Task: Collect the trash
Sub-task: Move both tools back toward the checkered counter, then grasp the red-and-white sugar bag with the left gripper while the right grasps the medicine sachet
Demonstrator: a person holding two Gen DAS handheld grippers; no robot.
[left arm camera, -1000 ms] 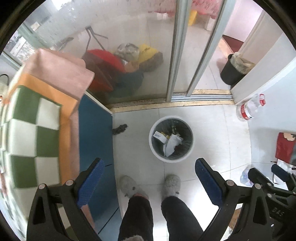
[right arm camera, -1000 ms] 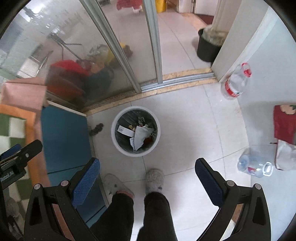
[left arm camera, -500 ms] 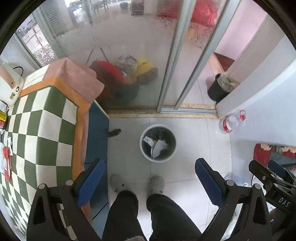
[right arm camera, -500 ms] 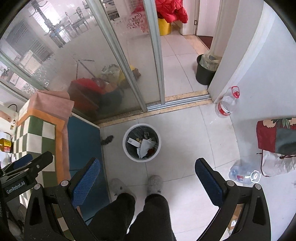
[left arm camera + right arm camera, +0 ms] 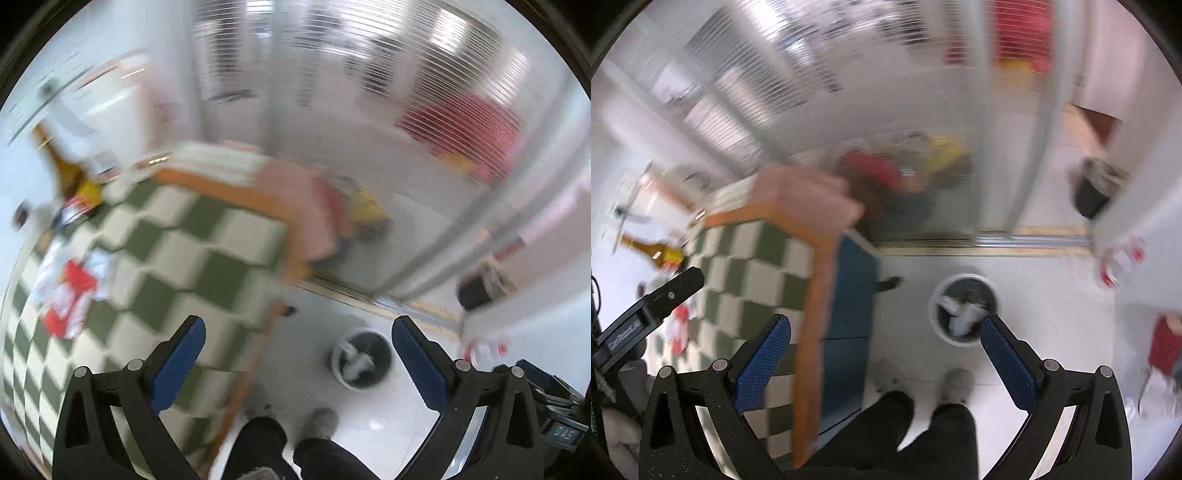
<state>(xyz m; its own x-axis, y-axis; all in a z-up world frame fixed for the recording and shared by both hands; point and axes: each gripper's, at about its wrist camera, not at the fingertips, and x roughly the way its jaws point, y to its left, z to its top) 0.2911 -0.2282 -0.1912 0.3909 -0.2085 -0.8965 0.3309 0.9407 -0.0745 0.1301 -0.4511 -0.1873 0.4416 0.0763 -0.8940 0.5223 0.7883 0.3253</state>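
Both views have swung up from the floor toward the green-and-white checkered tablecloth [image 5: 177,236], so the next pickup is probably the red-and-white crumpled wrappers [image 5: 70,295] there. The round white-rimmed waste bin [image 5: 964,308] stands beside that table. The left gripper [image 5: 293,363] and right gripper [image 5: 884,363] gape wide, empty.

Heavy motion blur smears both views. On the desk [image 5: 192,236] the red-and-white litter [image 5: 70,295] is a smudge, its kind unreadable, and the brown bottle [image 5: 61,162] streaks at the far edge. The bin [image 5: 964,308] on the floor shows pale scraps, too soft to name. A red-capped bottle [image 5: 1119,264] by the wall doubles into ghosts. Behind the glass door [image 5: 923,110], red and yellow shapes stay unidentifiable. The person's legs [image 5: 923,424] are cut off by the bottom edge.
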